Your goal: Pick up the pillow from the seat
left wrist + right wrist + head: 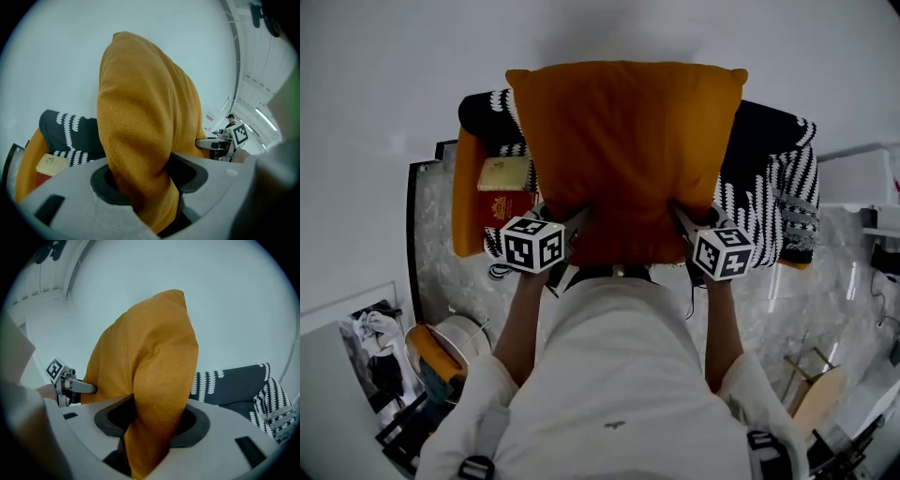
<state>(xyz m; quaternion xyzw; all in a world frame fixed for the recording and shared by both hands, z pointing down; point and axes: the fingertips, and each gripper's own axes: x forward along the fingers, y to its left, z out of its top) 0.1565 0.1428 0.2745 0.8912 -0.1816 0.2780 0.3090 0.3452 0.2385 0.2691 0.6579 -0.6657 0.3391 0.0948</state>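
A pale wall (394, 66) fills the space ahead of you, and a marbled floor (811, 281) spreads below it. Against the wall stands the armchair (467, 202), with an orange seat shell and a black throw with white zigzag patterning (769, 178) draped over its back and right side.

The orange pillow (623, 155) is off the seat. You hold it up in front of your chest, broad face toward you, and in the head view it covers most of the chair. It stands upright, its top corners above the chair back and its lower edge down at your grippers.

Your left gripper (574, 223) is clamped on the pillow's lower left corner. In the left gripper view the fabric bunches into a thick fold between the two jaws, and the pads press into it. Your right gripper (682, 221) pinches the lower right corner the same way, with a ridge of orange cloth squeezed between its jaws. The two grippers sit level with each other, well apart, with the pillow's bottom edge stretched between them.

On the left part of the seat, just beside the pillow's edge, a cream book (503, 173) lies above a red book (500, 206).
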